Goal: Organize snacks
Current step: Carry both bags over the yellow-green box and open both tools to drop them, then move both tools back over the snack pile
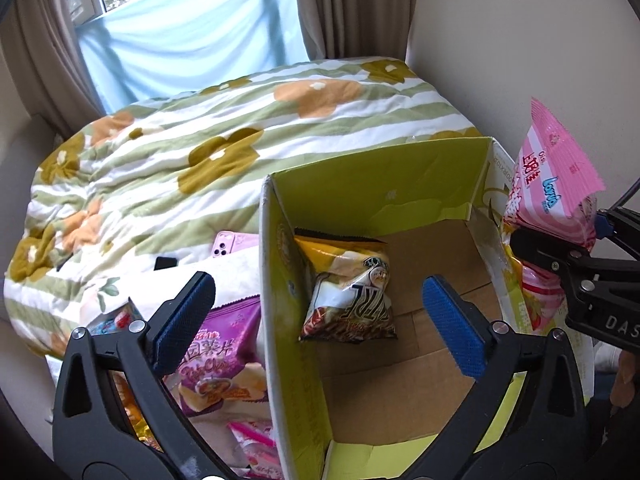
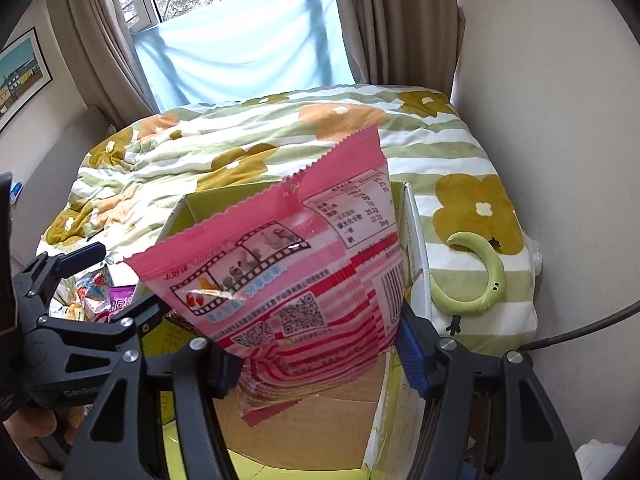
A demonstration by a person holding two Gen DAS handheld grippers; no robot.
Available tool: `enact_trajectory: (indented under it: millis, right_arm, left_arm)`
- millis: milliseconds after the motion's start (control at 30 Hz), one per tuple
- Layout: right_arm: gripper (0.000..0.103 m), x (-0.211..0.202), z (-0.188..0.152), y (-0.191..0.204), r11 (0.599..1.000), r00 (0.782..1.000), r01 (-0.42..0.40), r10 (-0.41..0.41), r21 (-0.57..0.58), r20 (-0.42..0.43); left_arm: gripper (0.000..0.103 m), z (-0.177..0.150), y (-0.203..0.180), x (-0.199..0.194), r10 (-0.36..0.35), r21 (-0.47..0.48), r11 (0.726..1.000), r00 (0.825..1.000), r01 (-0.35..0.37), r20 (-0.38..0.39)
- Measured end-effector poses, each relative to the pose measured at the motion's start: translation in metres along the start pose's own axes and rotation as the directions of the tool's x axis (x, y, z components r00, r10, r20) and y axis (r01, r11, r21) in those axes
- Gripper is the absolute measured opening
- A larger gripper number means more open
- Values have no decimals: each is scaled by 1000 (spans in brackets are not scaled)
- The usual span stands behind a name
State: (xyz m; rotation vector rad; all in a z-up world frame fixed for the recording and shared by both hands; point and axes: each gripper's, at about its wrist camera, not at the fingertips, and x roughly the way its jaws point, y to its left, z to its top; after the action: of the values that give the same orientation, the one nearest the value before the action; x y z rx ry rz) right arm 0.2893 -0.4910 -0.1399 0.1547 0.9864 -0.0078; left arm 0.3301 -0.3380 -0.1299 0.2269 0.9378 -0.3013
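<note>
A crinkly yellow foil snack bag point(image 1: 347, 288) leans inside the open green-lined cardboard box point(image 1: 376, 184), which sits on a soft flower-print quilt point(image 1: 224, 128) near a curtained window. The left gripper point(image 1: 320, 312) hangs spread wide and empty; the right gripper point(image 2: 316, 364) pinches a glossy pink striped snack packet point(image 2: 288, 280) above the box.
</note>
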Motion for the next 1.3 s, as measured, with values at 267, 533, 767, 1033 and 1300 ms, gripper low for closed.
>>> enact_trajectory:
  millis: [267, 533, 767, 1033, 1300]
  right_arm:
    - [61, 29, 8, 7, 999, 999, -42, 42, 3, -32]
    - [91, 68, 8, 19, 999, 995, 1, -6, -53, -98]
    - [102, 67, -1, 15, 998, 995, -11, 5, -60, -99]
    - [102, 36, -5, 7, 998, 997, -43, 40, -40, -67]
    - [103, -23, -5, 6, 997, 998, -52, 54, -65, 26]
  left_arm:
    - [102, -15, 26, -11, -6, -85, 996, 1000, 4, -12]
    - [102, -19, 44, -9, 14, -127, 992, 1000, -17, -24]
    - [102, -25, 45, -7, 11, -146, 989, 999, -16, -36]
    - [102, -26, 34, -32, 30, -146, 989, 1000, -28, 8]
    - [102, -32, 22, -87, 67, -161, 986, 994, -53, 85]
